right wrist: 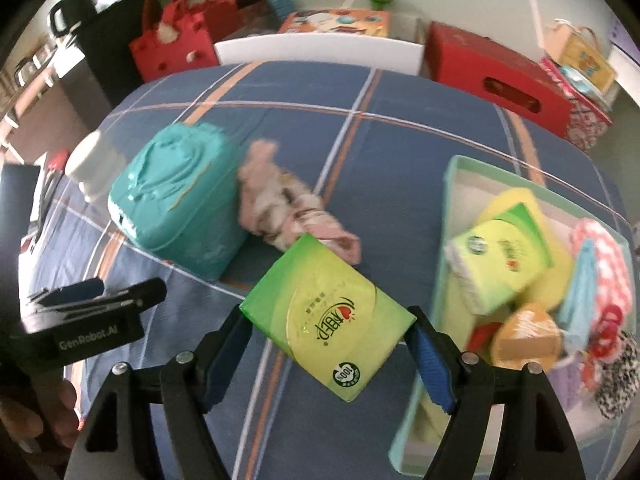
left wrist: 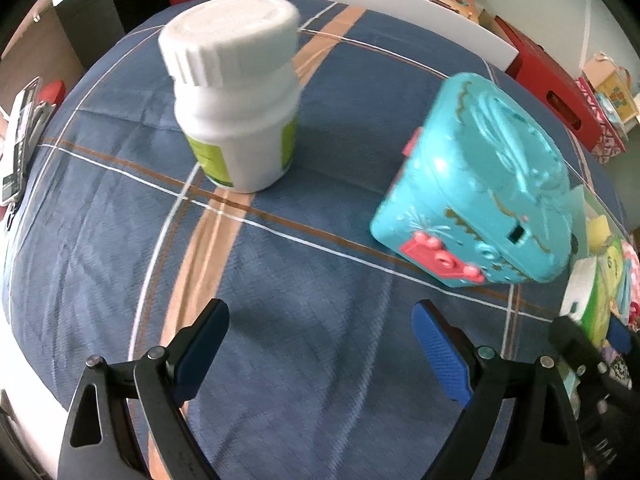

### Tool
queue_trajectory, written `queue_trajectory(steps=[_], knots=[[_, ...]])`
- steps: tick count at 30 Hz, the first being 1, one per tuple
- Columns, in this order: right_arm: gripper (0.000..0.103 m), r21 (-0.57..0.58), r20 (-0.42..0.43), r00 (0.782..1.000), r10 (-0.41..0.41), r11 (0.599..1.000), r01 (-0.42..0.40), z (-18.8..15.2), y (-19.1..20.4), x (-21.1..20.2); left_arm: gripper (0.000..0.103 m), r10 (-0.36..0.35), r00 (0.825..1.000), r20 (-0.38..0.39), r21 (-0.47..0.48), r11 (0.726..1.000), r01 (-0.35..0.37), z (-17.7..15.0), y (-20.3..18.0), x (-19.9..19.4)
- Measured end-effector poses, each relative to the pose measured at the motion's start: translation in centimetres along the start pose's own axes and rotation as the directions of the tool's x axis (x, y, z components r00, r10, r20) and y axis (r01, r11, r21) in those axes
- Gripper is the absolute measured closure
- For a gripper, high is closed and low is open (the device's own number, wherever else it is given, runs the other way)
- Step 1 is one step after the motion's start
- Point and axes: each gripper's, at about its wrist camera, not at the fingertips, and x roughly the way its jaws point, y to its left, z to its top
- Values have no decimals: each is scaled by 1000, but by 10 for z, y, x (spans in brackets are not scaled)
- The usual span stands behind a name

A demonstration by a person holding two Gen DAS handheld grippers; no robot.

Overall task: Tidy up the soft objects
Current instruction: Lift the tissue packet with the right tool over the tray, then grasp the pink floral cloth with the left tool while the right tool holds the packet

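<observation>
Holding a green tissue pack (right wrist: 328, 320) by its two side edges, the right gripper (right wrist: 326, 338) has its blue-padded fingers (right wrist: 430, 364) pressed against the pack, which sits tilted above the plaid cloth (right wrist: 400, 152) covering the tabletop. Just right of the pack lies a pale green tray (right wrist: 448, 184) already carrying a second tissue pack (right wrist: 500, 264), a yellow sponge (right wrist: 508, 200), an orange wedge (right wrist: 524, 336), a red-and-white checked cloth (right wrist: 608, 264) and a black-and-white speckled item (right wrist: 618, 376) whose nature is too blurred to tell. Beyond the held pack, a crumpled pink rag (right wrist: 280, 204) rests on the cloth, touching the side of a teal toy case (right wrist: 180, 200). A white bottle (right wrist: 94, 164) stands past the case on the left.

The left gripper (left wrist: 320, 344) hangs over bare cloth with its fingers (left wrist: 204, 352) spread wide and nothing between them. Ahead of it the white bottle stands upright, a green label on its side, and the teal case lies to the right, well apart from the bottle, its pink latch (left wrist: 440, 260) facing the camera. From the right wrist view the left gripper shows at the lower left edge.

Around the far rim of the tabletop stand a white chair back (right wrist: 316, 52), a red felt bag (right wrist: 172, 48) and a red box (right wrist: 500, 76).
</observation>
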Motion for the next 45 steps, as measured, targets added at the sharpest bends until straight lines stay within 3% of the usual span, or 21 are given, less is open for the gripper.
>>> queue_trajectory(steps=[9,20,26,32,39,45], knots=[[23,54,63,997,-37,998,34,3,-17,-16,10,-99,995,-15,65,993,100,-16,-37,-2],[23,190,131,984,-118,978,92,0,-68,-44,10,-154,988,5,193,970,150,-39,-110,-15],[23,269,133,982,-135,958,96,-5,-96,-47,11,-179,984,23,186,967,172,-37,-147,-22],[23,297,141,979,-145,950,98,-9,-108,-51,19,-136,990,47,214,969,123,-15,-162,-13],[23,330,136,980,-145,939,94,-14,-121,-49,19,-143,988,54,142,981,134,8,-161,-4],[23,332,126,982,-144,939,95,-15,-123,-46,22,-66,989,130,168,985,44,13,-173,5]])
